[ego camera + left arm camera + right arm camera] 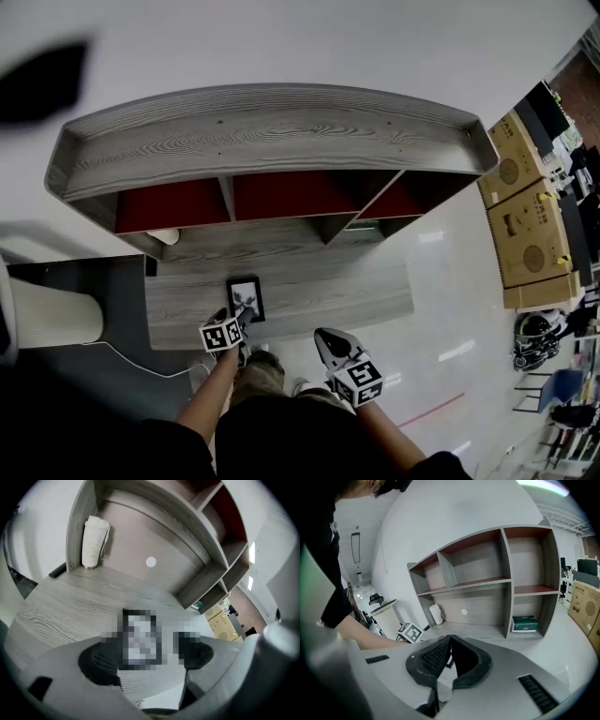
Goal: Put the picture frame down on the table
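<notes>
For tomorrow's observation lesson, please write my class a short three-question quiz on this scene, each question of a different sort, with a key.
1. Multiple choice: where is the black rectangular picture frame?
A) lying flat on the grey wood-grain table
B) standing in a shelf compartment
C) hanging on the wall
2. True or false: the right hand-held gripper has its jaws together and holds nothing.
3. Fill the blank: the left hand-held gripper has its jaws ____, with the frame lying on the table just ahead of them.

Key: 1 A; 2 true; 3 apart.
</notes>
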`<action>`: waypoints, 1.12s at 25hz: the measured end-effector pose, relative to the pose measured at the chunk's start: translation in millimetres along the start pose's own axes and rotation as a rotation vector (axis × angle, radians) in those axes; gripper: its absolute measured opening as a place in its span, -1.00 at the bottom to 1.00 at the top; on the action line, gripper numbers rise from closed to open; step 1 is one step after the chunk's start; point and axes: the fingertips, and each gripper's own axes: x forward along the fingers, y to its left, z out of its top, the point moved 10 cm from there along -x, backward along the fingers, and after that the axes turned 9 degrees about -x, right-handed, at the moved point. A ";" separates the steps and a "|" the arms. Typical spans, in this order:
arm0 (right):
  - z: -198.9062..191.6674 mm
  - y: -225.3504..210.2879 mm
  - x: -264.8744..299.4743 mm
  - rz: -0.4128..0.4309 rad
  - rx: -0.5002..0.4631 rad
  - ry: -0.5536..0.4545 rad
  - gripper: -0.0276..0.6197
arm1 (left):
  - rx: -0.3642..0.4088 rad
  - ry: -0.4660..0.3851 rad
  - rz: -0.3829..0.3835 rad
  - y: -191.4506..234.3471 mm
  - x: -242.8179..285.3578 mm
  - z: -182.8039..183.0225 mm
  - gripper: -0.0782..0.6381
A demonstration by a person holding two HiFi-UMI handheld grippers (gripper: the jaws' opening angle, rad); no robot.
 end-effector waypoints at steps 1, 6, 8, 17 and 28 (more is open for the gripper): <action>-2.7 0.1 -4.0 0.002 0.003 -0.012 -0.88 | 0.012 -0.031 -0.007 -3.5 -12.2 -0.5 0.20; -21.0 -0.9 -42.0 -0.041 -0.001 -0.081 -0.88 | 0.115 -0.237 -0.085 -56.0 -101.2 -23.5 0.19; -20.9 1.4 -57.7 -0.061 -0.014 -0.113 -0.88 | 0.200 -0.329 -0.123 -86.8 -142.2 -38.8 -0.10; -37.0 19.8 -116.7 -0.064 -0.074 -0.231 -0.88 | 0.320 -0.615 -0.133 -159.4 -263.5 -126.2 -0.73; -60.9 51.6 -172.1 -0.094 -0.139 -0.273 -0.88 | 0.407 -0.690 -0.096 -180.7 -302.5 -175.7 -0.73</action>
